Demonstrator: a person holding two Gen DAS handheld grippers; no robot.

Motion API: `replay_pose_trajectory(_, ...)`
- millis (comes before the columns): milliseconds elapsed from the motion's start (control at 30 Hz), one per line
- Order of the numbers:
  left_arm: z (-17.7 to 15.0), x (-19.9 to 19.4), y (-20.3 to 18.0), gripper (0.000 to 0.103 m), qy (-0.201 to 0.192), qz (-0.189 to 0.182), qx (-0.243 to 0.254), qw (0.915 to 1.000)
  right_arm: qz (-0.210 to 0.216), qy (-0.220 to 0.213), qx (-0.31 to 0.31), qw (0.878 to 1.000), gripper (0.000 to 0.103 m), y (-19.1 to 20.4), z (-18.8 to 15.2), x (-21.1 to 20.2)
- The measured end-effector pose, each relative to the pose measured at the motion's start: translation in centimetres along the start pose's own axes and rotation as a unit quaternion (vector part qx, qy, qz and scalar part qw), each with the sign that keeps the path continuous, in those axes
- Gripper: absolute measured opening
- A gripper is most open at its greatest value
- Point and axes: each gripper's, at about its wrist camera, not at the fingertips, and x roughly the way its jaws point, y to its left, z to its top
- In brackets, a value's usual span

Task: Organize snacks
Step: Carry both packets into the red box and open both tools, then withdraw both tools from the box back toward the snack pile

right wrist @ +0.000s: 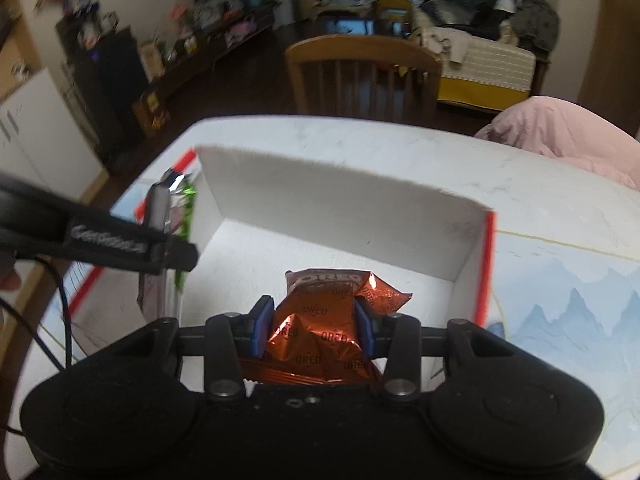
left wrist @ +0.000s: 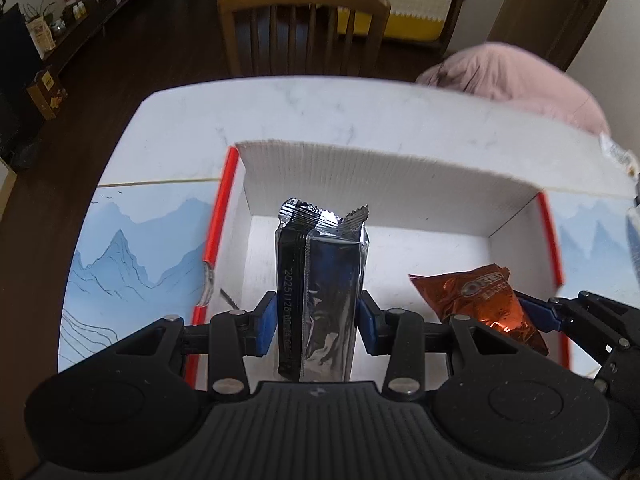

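my left gripper (left wrist: pixel 318 320) is clamped on a silver-and-black foil snack pack (left wrist: pixel 322 280), long axis pointing to 12 o'clock. my right gripper (right wrist: pixel 314 326) pinches a crumpled orange oreo packet (right wrist: pixel 320 320). both hang over the white cardboard box (left wrist: pixel 360 168), whose floor lies toward 12 o'clock; the oreo packet sits at my left's 3 o'clock.

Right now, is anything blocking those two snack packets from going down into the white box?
Nothing visible does. The left gripper holds the silver packet and the right gripper the orange Oreo packet, both over the open-topped white box. Its floor below them looks bare.
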Motion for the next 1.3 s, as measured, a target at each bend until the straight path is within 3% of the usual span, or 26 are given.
replay_pose_trajectory(333,0.5,4.2,-1.2,0.041,0.041,0.017,0.026,0.9987,0.004,0.035,-0.034,0.999,0.042,0.9,-0.9,2.6)
replay_pose_trajectory(667,0.9,4.9,-1.0,0.041,0.061,0.012,0.021,0.9978,-0.003,0.056,-0.029,0.998,0.043,0.3,-0.7,3.2)
replay_pose_trajectory(967,-0.7,2.1,0.6,0.042,0.032,-0.011,-0.005,0.9994,0.004,0.039,-0.006,0.999,0.047,-0.2,-0.8,0.7)
replay_pose_trajectory(1300,-3.8,-3.8,1.5,0.044,-0.035,-0.052,-0.007,0.9980,0.006,-0.004,0.011,1.000,0.056,1.2,-1.4,-4.5)
